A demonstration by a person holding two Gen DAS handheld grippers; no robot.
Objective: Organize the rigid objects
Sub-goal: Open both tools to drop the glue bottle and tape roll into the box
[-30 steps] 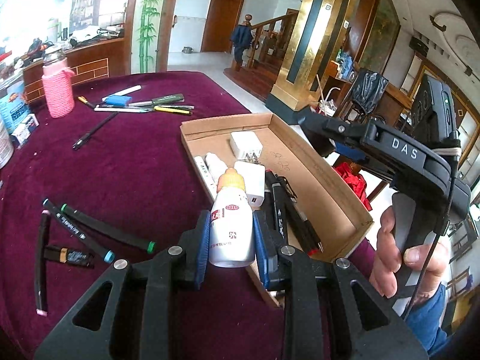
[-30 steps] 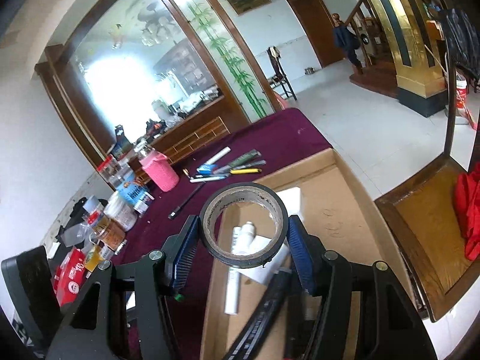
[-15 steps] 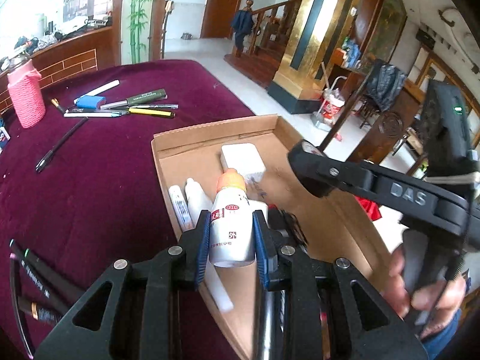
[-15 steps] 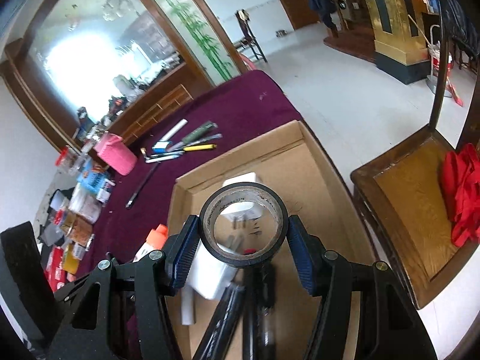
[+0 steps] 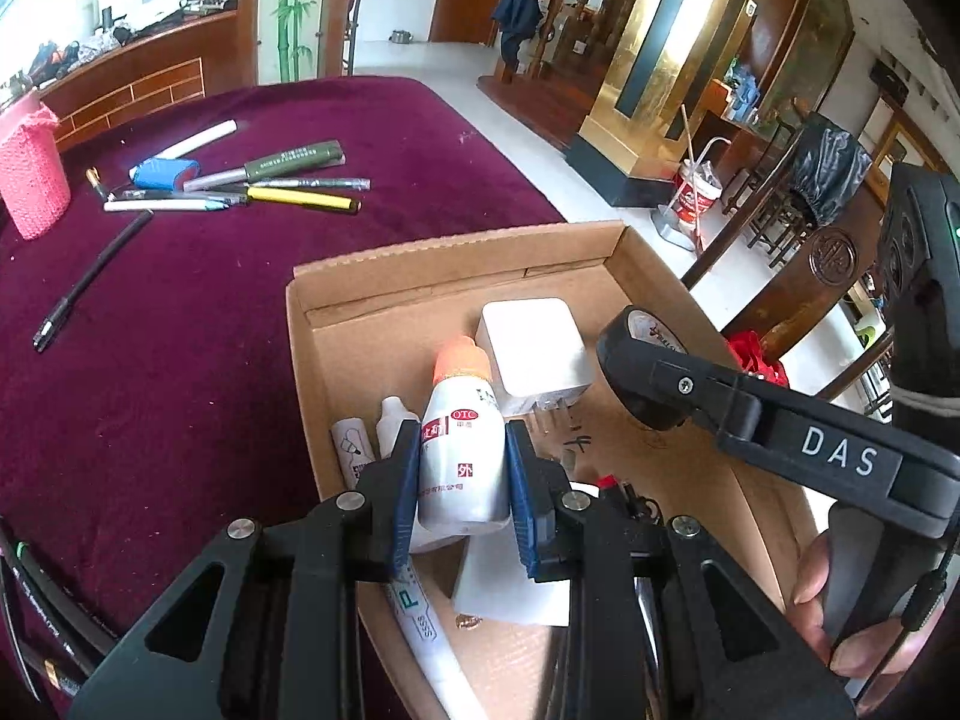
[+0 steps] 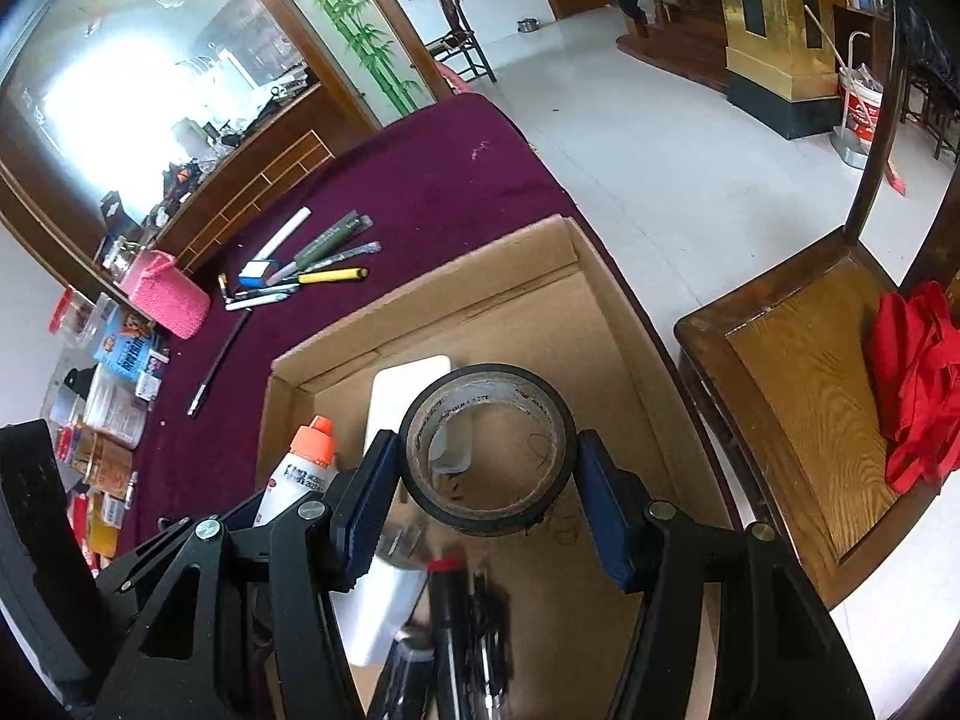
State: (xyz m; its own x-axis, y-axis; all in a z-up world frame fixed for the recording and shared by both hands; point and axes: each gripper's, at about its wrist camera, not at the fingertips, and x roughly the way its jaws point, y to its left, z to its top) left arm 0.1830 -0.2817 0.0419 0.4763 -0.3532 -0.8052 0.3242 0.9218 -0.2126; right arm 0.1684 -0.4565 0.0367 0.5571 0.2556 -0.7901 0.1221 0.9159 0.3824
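Cardboard tray [image 5: 420, 252] sits at the right edge of the maroon bench [image 5: 180, 390], partly filled: we see a white charger block [image 5: 531, 342], a small white dropper bottle [image 5: 393, 420], a white tube [image 5: 351, 450] and dark pens [image 6: 468, 630] already inside.

Left gripper [image 5: 461, 483]: jaws narrowly spread, clamped on the orange-capped medicine bottle [image 5: 459, 450], held over the tray's 7 o'clock corner.

Right gripper [image 6: 483, 492]: jaws about half spread, pinching the black tape roll [image 6: 486, 450] over mid-tray.

We judge both are about to be dropped in.

Still left on the bench: the pen and marker cluster [image 5: 252, 183] at 11 o'clock of the tray, a lone black pen [image 5: 90, 276] at 10, more markers [image 5: 36, 612] at 8.
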